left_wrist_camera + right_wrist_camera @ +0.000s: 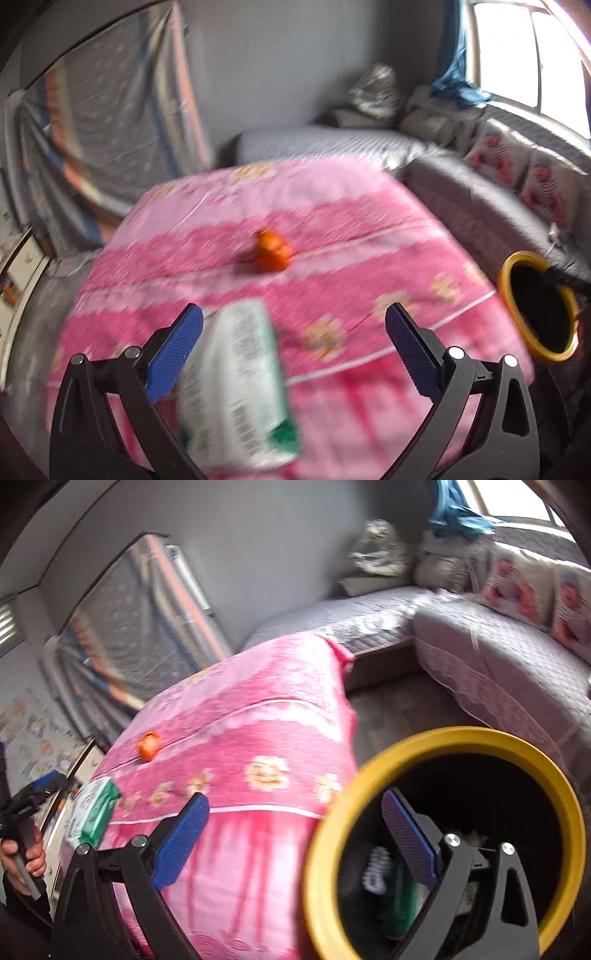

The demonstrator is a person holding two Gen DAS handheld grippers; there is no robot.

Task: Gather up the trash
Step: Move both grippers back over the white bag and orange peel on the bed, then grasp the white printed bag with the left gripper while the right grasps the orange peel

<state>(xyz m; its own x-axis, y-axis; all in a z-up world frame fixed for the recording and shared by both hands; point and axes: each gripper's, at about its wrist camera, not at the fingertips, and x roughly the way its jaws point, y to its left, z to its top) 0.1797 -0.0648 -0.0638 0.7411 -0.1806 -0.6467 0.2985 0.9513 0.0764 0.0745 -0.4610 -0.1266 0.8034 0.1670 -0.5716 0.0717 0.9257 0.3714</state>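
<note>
The left gripper [293,325] has its blue-padded fingers [173,350] spread wide, nothing pinched. A white and green wrapper [236,384] lies between them on the pink quilt [369,236], close against the left pad at about 8 o'clock from the gripper's midpoint; motion blur hides whether pad and wrapper touch. Past the fingertips, at 12 o'clock, a small orange object [271,251] sits near the middle of the quilt, well apart from the wrapper. At 3 o'clock, off the quilt's right edge, stands a bin with a yellow rim [517,266] and a dark inside.

The right gripper [295,812] is likewise spread, holding nothing. Its right finger [406,838] reaches over the mouth of the yellow-rimmed bin [443,738], while the left finger hangs over the quilt [266,738] draped just beside the bin. Inside the bin, at 5 o'clock from the midpoint, a dark packet with white lettering [376,871] and something green [399,897] lie at the bottom. At 9 o'clock the wrapper [92,808] rests at the quilt's near-left edge; the orange object [149,744] is at 10 o'clock. At the far left edge a hand [22,856] grips the other gripper's handle.

A grey corner sofa [498,657] runs along the wall at 1 to 2 o'clock.
</note>
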